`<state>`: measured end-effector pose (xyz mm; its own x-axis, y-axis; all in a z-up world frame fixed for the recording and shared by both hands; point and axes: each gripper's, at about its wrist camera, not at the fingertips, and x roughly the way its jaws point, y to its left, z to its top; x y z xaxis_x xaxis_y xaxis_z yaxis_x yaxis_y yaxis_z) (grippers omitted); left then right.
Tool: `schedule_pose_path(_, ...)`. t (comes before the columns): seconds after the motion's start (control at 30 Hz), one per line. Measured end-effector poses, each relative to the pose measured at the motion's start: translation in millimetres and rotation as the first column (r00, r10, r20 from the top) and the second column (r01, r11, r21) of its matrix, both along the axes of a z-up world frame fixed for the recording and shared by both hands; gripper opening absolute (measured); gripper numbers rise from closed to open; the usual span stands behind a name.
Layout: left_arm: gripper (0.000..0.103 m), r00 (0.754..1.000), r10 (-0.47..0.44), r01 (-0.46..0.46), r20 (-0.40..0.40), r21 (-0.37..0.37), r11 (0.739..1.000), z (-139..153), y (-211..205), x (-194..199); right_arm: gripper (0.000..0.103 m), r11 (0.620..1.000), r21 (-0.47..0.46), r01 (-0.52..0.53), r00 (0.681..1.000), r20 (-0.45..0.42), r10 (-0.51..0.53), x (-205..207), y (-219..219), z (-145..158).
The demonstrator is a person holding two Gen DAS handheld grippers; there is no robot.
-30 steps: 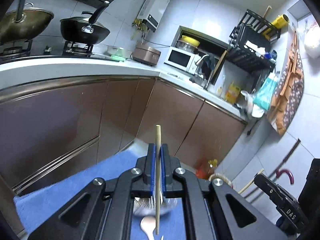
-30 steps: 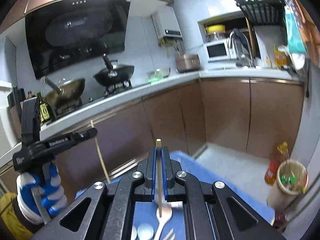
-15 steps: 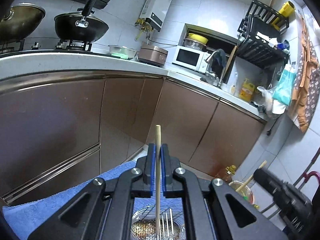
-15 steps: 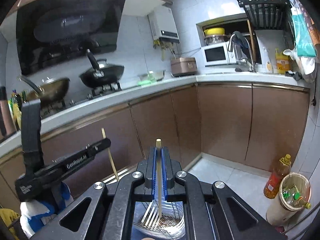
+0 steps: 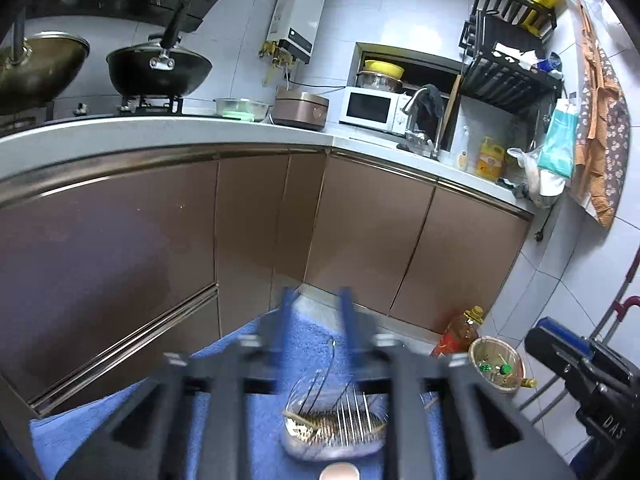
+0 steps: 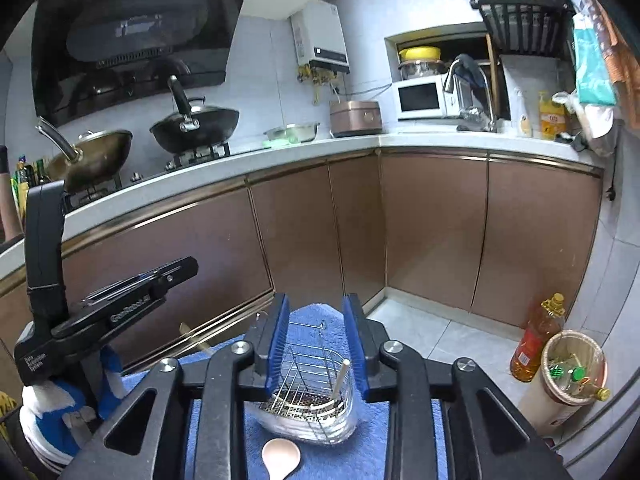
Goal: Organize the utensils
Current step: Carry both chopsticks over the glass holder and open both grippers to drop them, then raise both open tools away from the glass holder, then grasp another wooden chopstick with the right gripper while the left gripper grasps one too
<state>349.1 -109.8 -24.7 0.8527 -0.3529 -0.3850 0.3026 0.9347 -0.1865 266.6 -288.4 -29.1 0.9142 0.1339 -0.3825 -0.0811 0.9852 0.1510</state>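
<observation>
A wire utensil basket (image 6: 308,376) in a clear tray stands on a blue towel (image 6: 348,460), with a pale spoon (image 6: 280,458) lying in front of it. My right gripper (image 6: 318,340) hovers just above the basket; its jaws are opening and nothing is between the blue pads. One wooden chopstick (image 6: 341,378) leans upright inside the basket. My left gripper (image 5: 316,320) is blurred above the same basket (image 5: 332,428); its jaws are opening too, with nothing between them. In the right wrist view, a gloved hand holds the left gripper (image 6: 120,308) at the left. A blurred tan stick (image 6: 196,340) shows under it.
Brown cabinets (image 6: 432,232) and a white counter (image 6: 280,152) run behind the towel, with two woks (image 6: 196,124) on the stove. On the tiled floor at the right stand an oil bottle (image 6: 536,344) and a small bin (image 6: 572,376) with bottles in it.
Both grippers have sunk toward the basket and gone from shut on a chopstick to open. The right one's chopstick now stands in the basket; the left's is out of its jaws.
</observation>
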Motion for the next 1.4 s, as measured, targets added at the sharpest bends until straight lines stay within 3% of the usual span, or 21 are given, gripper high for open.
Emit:
schedule_pose_path(0.03, 0.046, 1.000, 0.002, -0.002, 0.006, 0.003, 1.000, 4.9, 3.7, -7.5, 0.031, 1.000, -0.003, -0.002, 1.000, 0.003, 0.002, -6.8, 1.0, 3.7)
schedule_pose_path(0.23, 0.046, 0.999, -0.031, 0.031, 0.015, 0.031, 0.999, 37.3, 31.8, -60.4, 0.031, 1.000, -0.006, -0.001, 1.000, 0.015, 0.001, -55.4, 7.0, 24.1)
schedule_pose_path(0.47, 0.046, 1.000, -0.026, 0.025, 0.009, 0.068, 0.997, 52.0, 66.5, -122.6, 0.031, 1.000, 0.021, -0.001, 1.000, 0.010, 0.001, -108.7, 12.8, 33.7)
schedule_pose_path(0.67, 0.046, 0.999, -0.039, 0.043, -0.037, 0.107, 0.993, 43.3, 81.0, -162.3, 0.031, 0.998, 0.055, -0.014, 1.000, -0.004, 0.015, -143.4, 18.6, 32.7)
schedule_pose_path(0.8, 0.046, 0.989, -0.087, 0.094, -0.121, 0.059, 0.994, 27.6, 87.4, -177.3, 0.031, 0.997, 0.077, -0.018, 0.999, -0.025, 0.020, -158.9, 21.3, 28.0)
schedule_pose_path(0.93, 0.046, 0.978, -0.101, 0.114, -0.185, 0.061, 0.992, 7.0, 88.6, -181.3, 0.031, 0.996, 0.092, -0.022, 0.997, -0.074, 0.029, -166.7, 23.6, 17.1)
schedule_pose_path(1.13, 0.046, 0.933, -0.137, 0.149, -0.334, 0.011, 0.989, -36.8, 92.8, -164.6, 0.031, 0.989, 0.143, -0.040, 0.973, -0.221, 0.072, -147.8, 29.2, -20.1)
schedule_pose_path(1.4, 0.045, 0.816, -0.148, 0.120, -0.559, -0.086, 0.989, -110.1, 108.9, -118.5, 0.031, 0.976, 0.214, -0.043, 0.901, -0.415, 0.131, -101.3, 38.0, -80.6)
